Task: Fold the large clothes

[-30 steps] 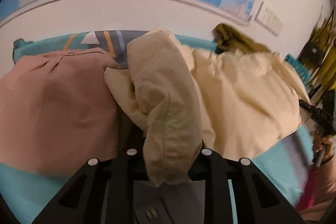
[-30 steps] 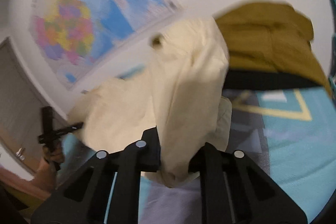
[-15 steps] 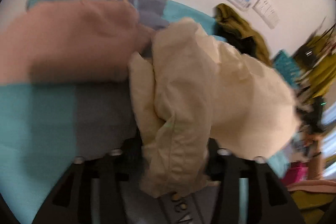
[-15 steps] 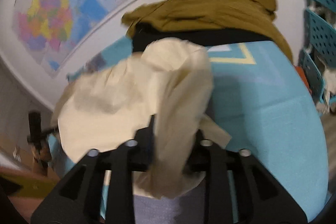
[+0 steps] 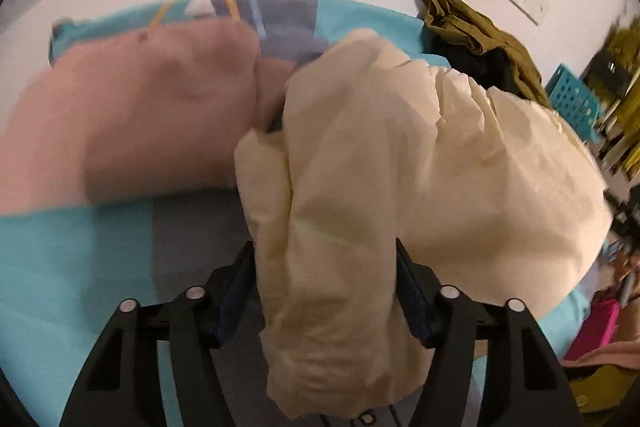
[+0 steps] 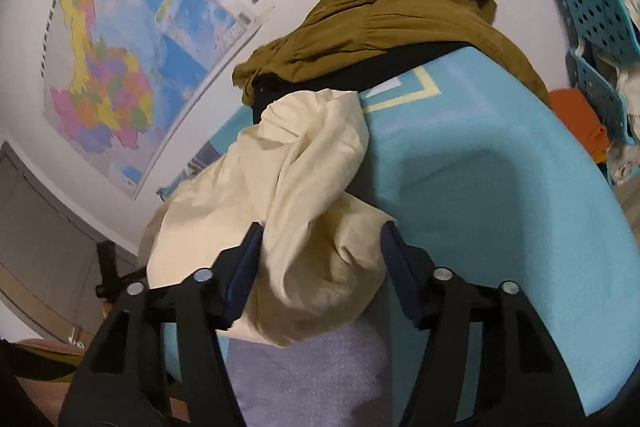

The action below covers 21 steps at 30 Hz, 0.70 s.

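- Releasing the cream garment (image 5: 460, 163) onto the teal bed cover (image 6: 500, 187) looks like the step in hand
- Left gripper (image 5: 324, 279): jaws have just been opening and stand spread, a bunched cream fold hanging loose between them
- Right gripper (image 6: 320, 259): jaws have just been opening too, cloth lying between them, not pinched
- Cream garment is crumpled, no neat fold visible, so most folding remains
- Pink garment (image 5: 140, 107) and olive garment (image 6: 400, 7) lie unfolded nearby

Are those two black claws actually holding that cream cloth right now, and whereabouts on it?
Neither clearly grips the cream garment. Both claws' jaws have just been opening; bunched folds sit loosely between them.
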### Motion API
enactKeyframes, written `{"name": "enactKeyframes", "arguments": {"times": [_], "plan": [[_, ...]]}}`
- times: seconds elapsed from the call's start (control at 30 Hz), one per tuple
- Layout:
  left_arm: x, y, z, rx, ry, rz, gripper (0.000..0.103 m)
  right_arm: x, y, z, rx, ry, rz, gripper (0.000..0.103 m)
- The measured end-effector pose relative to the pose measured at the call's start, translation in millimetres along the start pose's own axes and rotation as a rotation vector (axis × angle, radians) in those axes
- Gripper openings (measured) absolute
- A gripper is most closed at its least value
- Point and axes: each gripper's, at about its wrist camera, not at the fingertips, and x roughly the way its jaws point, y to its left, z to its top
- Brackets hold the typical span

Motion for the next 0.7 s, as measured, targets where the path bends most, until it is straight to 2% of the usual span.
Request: {"name": "enactKeyframes", "arguments": {"times": [0.03, 0.07, 0.1, 0.13, 0.17, 0.2, 0.3, 0.43, 0.53, 0.63, 0.7], "plan": [[0, 1, -1, -0.003, -0.006, -0.003, 0.061, -3, 4, -1, -0.022, -0.008, 0.002, 0.037], [0, 0, -1, 0.001, -0.011, 0.004, 0.059, -5, 9, -3, -0.051, -0.008, 0.008, 0.029], [0, -1, 0, 0.002, -0.01, 0.008, 0.058, -7, 12, -4, -0.067, -0.005, 0.0, 0.028], [1, -2, 0, 0.004, -0.008, 0.011, 0.058, -9, 15, -4, -0.076, -0.004, -0.018, 0.031], [1, -3, 1, 0.005, -0.006, 0.017, 0.057, -13, 14, -3, -0.07, -0.013, -0.032, 0.048], [-1, -1, -1, 0.002, -0.007, 0.018, 0.057, -21, 10, -5, -0.053, -0.036, -0.058, 0.052], [-1, 1, -2, -0.008, -0.007, 0.013, 0.057, -32, 8, -13, -0.075, -0.059, -0.077, 0.044], [-1, -1, 1, -0.007, 0.0, 0.022, 0.057, -20, 8, -17, -0.076, -0.016, -0.068, 0.043], [-2, 0, -1, -0.013, -0.006, 0.027, 0.057, -16, 11, -13, -0.1, -0.034, -0.086, 0.002], [-3, 1, -2, -0.026, -0.009, 0.023, 0.054, -25, 22, 3, -0.147, -0.073, -0.178, 0.001], [-4, 1, -3, -0.024, -0.006, 0.028, 0.052, -42, 33, 21, -0.177, -0.143, -0.19, 0.0]]}}
